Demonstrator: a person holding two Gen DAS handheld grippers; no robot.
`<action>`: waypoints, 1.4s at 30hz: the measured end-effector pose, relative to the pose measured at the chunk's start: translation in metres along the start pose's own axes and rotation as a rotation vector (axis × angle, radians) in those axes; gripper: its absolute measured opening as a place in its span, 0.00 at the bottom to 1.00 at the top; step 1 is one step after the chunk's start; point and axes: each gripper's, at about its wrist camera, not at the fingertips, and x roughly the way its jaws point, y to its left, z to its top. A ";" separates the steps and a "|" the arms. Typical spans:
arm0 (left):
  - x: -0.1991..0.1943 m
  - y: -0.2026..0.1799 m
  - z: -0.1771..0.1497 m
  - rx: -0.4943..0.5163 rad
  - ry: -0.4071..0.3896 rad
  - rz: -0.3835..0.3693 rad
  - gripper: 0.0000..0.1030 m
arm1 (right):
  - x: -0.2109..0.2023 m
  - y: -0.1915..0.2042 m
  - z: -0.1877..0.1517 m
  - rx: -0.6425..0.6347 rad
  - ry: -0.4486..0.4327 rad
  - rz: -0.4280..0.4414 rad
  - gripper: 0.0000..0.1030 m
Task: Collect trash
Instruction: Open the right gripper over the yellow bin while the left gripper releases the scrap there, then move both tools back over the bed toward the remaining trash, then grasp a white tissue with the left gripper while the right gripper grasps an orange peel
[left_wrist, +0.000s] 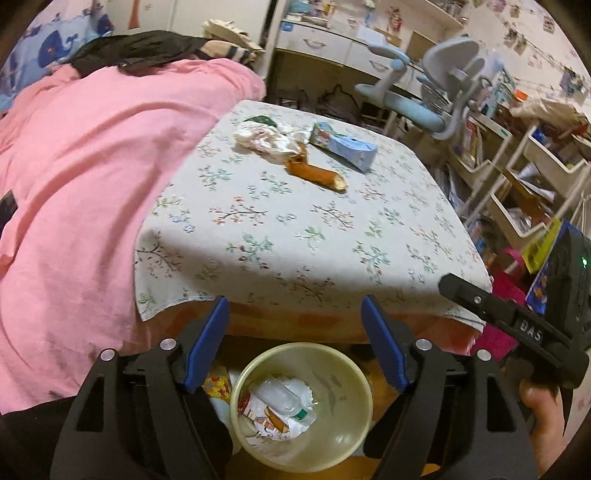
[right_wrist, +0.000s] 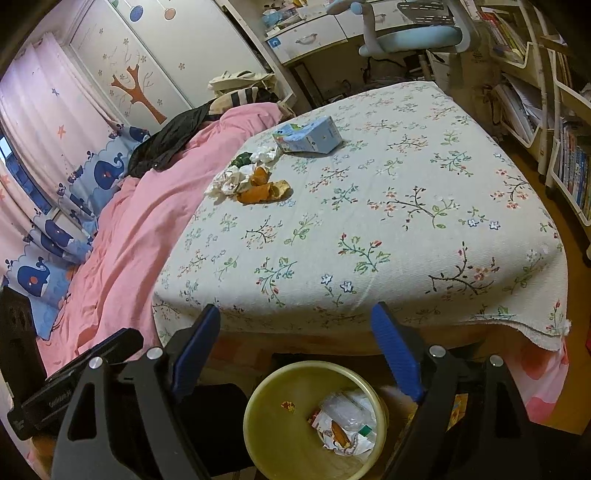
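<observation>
Trash: I see orange peel (left_wrist: 317, 175), crumpled tissues (left_wrist: 264, 140) and a blue carton (left_wrist: 341, 146) lying close together on the far part of the bed; a green scrap (right_wrist: 242, 160) sits by the tissues.
Bin: my yellow bin (left_wrist: 347, 435) stands on the floor below the bed's near edge, holding wrappers and clear plastic (left_wrist: 280, 404).
Left gripper (left_wrist: 295, 343): fingers spread wide, empty, above the bin.
Right gripper (right_wrist: 295, 354): also spread, holding nothing, over the bin.
Bed: floral cloth (right_wrist: 369, 221), pink quilt (left_wrist: 92, 166) beside it.
Room: desk chair (left_wrist: 417, 99), shelves (right_wrist: 561, 147), whale curtain (right_wrist: 55, 229).
</observation>
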 end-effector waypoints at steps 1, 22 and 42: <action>0.000 0.001 0.000 -0.007 -0.001 0.002 0.69 | 0.000 0.000 0.000 0.000 0.000 0.000 0.79; 0.004 0.011 0.060 -0.020 -0.099 0.069 0.70 | 0.010 0.022 0.011 -0.100 0.013 0.005 0.80; 0.122 0.037 0.185 -0.039 -0.084 0.158 0.70 | 0.113 0.072 0.095 -0.471 0.116 -0.017 0.80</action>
